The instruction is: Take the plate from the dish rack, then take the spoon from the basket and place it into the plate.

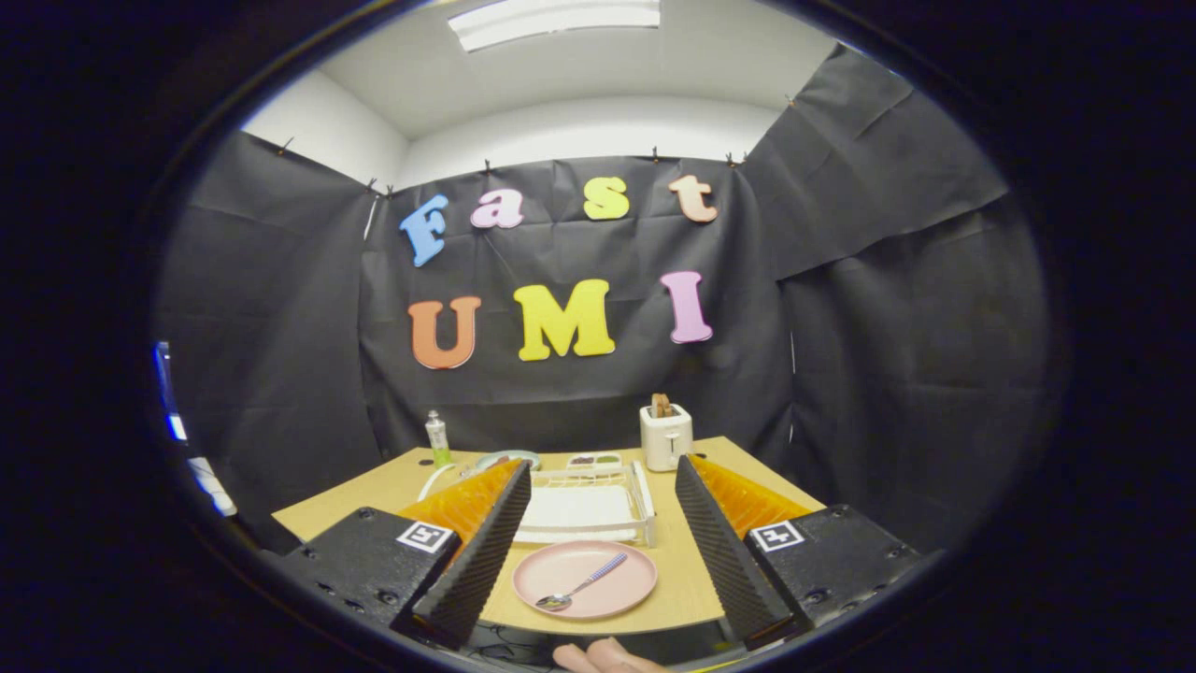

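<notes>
A pink plate (598,581) lies flat on the wooden table (691,570) near its front edge, between my two fingers and below them. A spoon (581,588) with a blue-and-white striped handle rests in the plate, bowl toward me and handle pointing away to the right. My gripper (598,523) is open, held above the table, with nothing between its fingers. Just beyond the plate stands the white dish rack (589,509), its tray bare.
A white toaster (665,436) with toast stands at the back right of the table. At the back left are a small bottle (436,437), a pale green dish (509,459) and a shallow divided tray (595,460). A person's fingertips (603,657) show under the table's front edge.
</notes>
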{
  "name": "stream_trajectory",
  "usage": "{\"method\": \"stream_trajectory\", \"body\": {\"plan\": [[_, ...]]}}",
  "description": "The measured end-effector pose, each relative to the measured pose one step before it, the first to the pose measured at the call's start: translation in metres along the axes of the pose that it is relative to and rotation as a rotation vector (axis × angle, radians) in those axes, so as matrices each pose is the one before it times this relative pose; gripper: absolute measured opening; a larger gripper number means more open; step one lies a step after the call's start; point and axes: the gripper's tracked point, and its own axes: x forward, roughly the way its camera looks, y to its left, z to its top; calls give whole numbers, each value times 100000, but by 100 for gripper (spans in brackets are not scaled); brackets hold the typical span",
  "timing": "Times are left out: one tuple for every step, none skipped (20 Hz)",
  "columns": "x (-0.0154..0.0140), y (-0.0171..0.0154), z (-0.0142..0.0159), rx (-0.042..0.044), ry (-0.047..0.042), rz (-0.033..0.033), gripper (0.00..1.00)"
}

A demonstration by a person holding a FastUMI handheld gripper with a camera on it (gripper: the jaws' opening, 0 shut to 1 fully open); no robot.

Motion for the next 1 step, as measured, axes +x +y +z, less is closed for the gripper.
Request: {"method": "stream_trajectory", "body": {"plan": [[-149, -121, -1, 281, -214, -183, 100]]}}
